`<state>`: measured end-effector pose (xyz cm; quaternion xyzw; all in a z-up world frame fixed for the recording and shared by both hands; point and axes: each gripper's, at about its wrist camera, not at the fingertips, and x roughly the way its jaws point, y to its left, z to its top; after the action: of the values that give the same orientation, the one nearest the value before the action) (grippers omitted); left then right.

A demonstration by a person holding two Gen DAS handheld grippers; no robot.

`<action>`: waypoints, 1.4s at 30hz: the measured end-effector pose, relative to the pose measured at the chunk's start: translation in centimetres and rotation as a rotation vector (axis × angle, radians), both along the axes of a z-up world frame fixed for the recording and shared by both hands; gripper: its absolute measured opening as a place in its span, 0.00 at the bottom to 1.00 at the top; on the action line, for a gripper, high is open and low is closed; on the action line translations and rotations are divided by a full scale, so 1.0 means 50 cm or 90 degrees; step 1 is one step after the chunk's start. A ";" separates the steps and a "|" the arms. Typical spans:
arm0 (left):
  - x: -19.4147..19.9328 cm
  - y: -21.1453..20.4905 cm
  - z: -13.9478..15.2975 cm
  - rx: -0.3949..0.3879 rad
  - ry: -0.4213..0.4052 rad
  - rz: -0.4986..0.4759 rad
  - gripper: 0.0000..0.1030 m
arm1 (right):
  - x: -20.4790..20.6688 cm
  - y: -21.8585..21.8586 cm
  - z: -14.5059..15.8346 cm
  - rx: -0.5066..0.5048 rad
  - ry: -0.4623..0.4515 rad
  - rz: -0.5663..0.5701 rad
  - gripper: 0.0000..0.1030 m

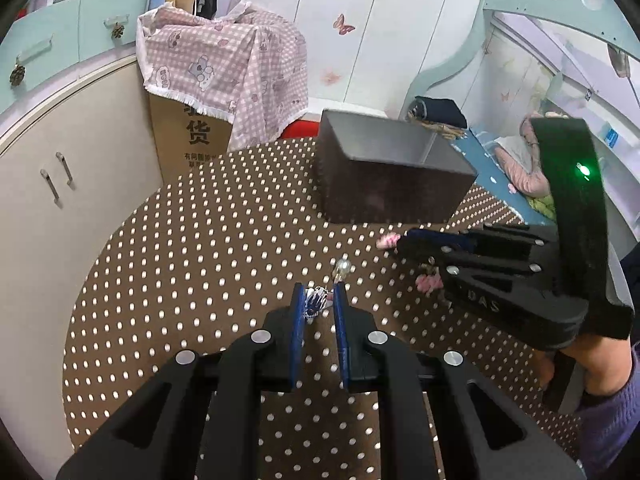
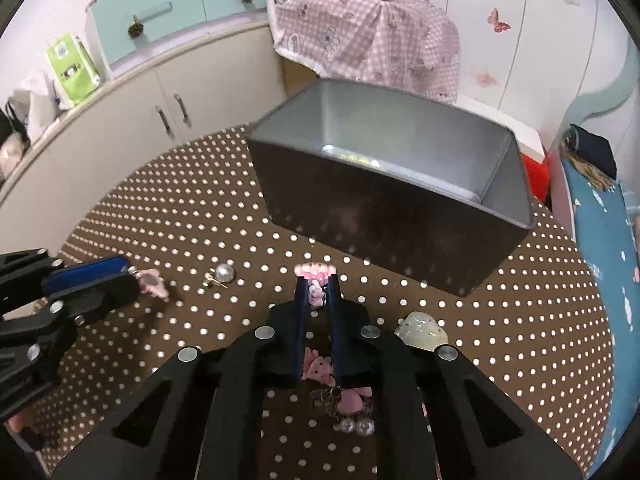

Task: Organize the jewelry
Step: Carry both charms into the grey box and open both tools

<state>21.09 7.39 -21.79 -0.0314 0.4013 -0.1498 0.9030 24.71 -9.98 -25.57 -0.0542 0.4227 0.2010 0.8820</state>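
- On the brown dotted counter (image 2: 200, 200), toward twelve o'clock in both wrist views, stands a dark open box (image 2: 392, 208) with a grey lining; small pale beads (image 2: 352, 157) show on its floor in the right wrist view.
- Left claw (image 1: 318, 300) is nearly closed, its blue pads pinching a small silver sparkly piece (image 1: 314, 300) at the tips, lifted off the cloth.
- Just beyond that claw, toward one o'clock of its tips, a pearl stud earring (image 1: 342, 268) lies on the counter, apart from the pads.
- Right claw (image 2: 317, 286) is closed tight on a pink flower piece (image 2: 316, 280), which pokes out past the fingertips at twelve o'clock.
- Under the right claw, toward six o'clock, more pink flower jewelry with a dark chain (image 2: 332, 394) and two pearls (image 2: 356, 426) rests on the cloth.
- At three o'clock of the right claw a pale carved pendant (image 2: 422, 330) lies flat, partly behind the claw's frame.
- From the right wrist view the left claw enters at nine o'clock, with a pink and silver bit at its tip; the pearl stud sits between the two claws.
- From the left wrist view the right claw sits at three o'clock, held by a hand (image 1: 596, 364) in a purple sleeve (image 1: 612, 420).
- Behind the counter, at eleven o'clock, a pink checked cloth (image 1: 224, 64) drapes over a cardboard carton (image 1: 192, 136).
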 end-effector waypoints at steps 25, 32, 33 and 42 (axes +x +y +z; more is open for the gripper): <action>0.243 -0.163 0.124 -0.028 0.031 -0.110 0.12 | 0.076 -0.148 0.175 0.114 -0.050 -0.044 0.10; 0.253 -0.170 0.068 -0.008 0.070 -0.105 0.13 | 0.109 -0.139 0.124 0.110 -0.011 -0.046 0.10; 0.254 -0.169 0.064 -0.007 0.073 -0.105 0.13 | 0.112 -0.137 0.118 0.108 -0.007 -0.045 0.10; 0.243 -0.171 0.066 0.005 0.071 -0.103 0.13 | 0.121 -0.128 0.089 0.106 0.013 -0.048 0.10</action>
<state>33.26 -1.18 -18.51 -0.0034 0.4530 -0.2190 0.8642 30.74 -16.40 -21.14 0.0376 0.4155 0.2029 0.8859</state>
